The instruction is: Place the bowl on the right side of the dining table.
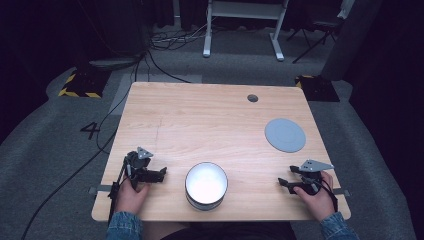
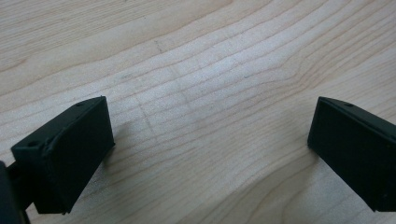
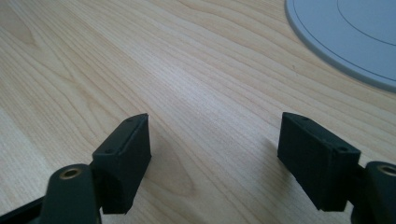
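Note:
A round bowl (image 1: 206, 185) with a dark wall and a white inside stands near the front edge of the wooden table (image 1: 200, 120). A flat grey disc (image 1: 285, 135) lies at the right; its rim (image 3: 345, 37) shows at the top right of the right gripper view. My left gripper (image 1: 161, 174) rests on the table left of the bowl, pointing toward it, jaws wide apart over bare wood (image 2: 210, 126). My right gripper (image 1: 281, 183) rests right of the bowl, also open with nothing between its fingers (image 3: 123, 158).
A small dark round grommet (image 1: 252, 98) sits near the table's far edge. Cables (image 1: 100, 135) trail over the grey floor at the left. A white desk frame (image 1: 245, 25) stands beyond the table.

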